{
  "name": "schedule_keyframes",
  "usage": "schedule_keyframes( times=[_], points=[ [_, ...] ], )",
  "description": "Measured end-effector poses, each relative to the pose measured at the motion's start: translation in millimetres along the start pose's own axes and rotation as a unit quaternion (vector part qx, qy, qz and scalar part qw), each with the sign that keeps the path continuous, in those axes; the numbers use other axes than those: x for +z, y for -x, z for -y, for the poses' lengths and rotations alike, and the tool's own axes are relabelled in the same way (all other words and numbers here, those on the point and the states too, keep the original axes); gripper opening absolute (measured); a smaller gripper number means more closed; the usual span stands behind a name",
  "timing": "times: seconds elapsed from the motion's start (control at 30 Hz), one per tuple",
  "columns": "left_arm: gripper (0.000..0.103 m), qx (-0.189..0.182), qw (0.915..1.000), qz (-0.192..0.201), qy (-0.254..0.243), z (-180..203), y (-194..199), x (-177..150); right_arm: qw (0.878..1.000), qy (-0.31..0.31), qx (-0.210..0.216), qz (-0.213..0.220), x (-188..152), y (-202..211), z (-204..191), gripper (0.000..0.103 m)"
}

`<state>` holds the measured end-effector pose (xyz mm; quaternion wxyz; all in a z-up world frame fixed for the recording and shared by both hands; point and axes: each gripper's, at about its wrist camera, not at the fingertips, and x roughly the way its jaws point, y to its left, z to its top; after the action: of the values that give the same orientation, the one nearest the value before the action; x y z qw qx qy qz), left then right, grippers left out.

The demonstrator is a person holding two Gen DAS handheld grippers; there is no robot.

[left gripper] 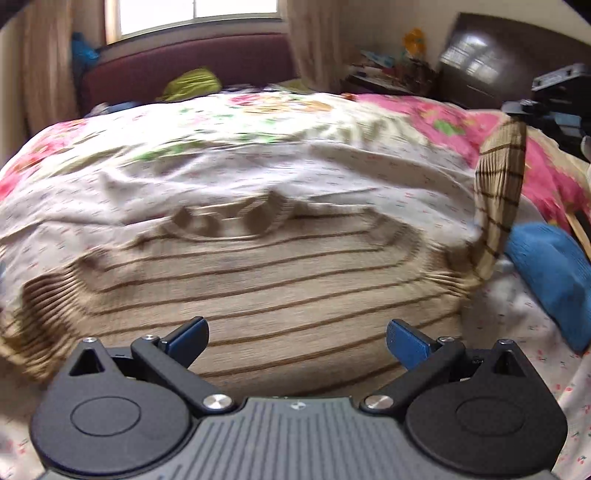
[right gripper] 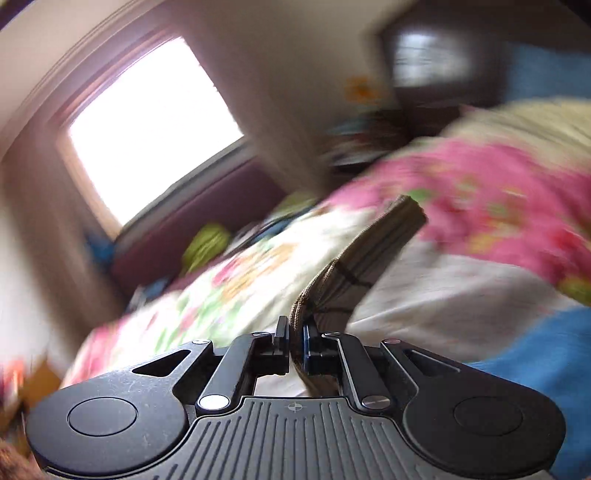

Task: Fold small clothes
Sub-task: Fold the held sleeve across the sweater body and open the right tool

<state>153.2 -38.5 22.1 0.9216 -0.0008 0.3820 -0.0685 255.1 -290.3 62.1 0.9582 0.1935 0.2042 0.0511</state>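
A tan sweater [left gripper: 258, 280] with thin brown stripes lies flat on the bed [left gripper: 258, 155], its neck hole pointing toward the far wall. The bed has a white sheet with tiny dots, and a blanket [left gripper: 443, 122] with big pink and green flowers lies farther back.

The left tongs [left gripper: 297, 341] are spread wide, with nothing between the blue pads [left gripper: 406, 341]. They hang just over the bottom part of the sweater.

One sleeve [left gripper: 498, 195] on the right side is lifted up off the bed and stands in the air. The right tongs [right gripper: 295, 343] are squeezed tight on that sleeve [right gripper: 354, 266], and the cloth sticks up out of them like a flag. You can see the black body of the right tongs [left gripper: 546, 99] at the top of the sleeve in the left wrist view, though the tips are hard to make out there.

A blue cloth [left gripper: 550, 277] lies on the bed just beside the sweater, on the right. Something yellow-green [left gripper: 192, 83] sits by the dark red headboard [left gripper: 184, 62]. A bright window [left gripper: 195, 14] is above it. A messy little stand [left gripper: 391, 74] is in the corner. The right wrist view is very blurry.
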Motion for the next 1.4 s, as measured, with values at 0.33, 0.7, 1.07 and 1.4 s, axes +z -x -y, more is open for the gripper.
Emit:
schedule_keyframes(
  times=[0.33, 0.7, 1.07, 1.4],
  points=[
    [0.103, 0.145, 0.9876, 0.021, 0.055, -100, 13, -47, 0.916, 0.339, 0.132, -0.17, -179, -38, -164, 0.009],
    [0.103, 0.115, 0.9843, 0.033, 0.13, -135, 19, -53, 0.88, 0.412, 0.138, -0.191, -199, -24, -184, 0.017],
    [0.103, 0.128, 0.9748, 0.059, 0.173, -155, 32, -54, 0.894, 0.381, 0.14, -0.188, -204, -39, -203, 0.008],
    [0.103, 0.138, 0.9679, 0.071, 0.197, -165, 36, -56, 0.876, 0.409, 0.175, -0.188, -236, -39, -224, 0.011]
  ],
)
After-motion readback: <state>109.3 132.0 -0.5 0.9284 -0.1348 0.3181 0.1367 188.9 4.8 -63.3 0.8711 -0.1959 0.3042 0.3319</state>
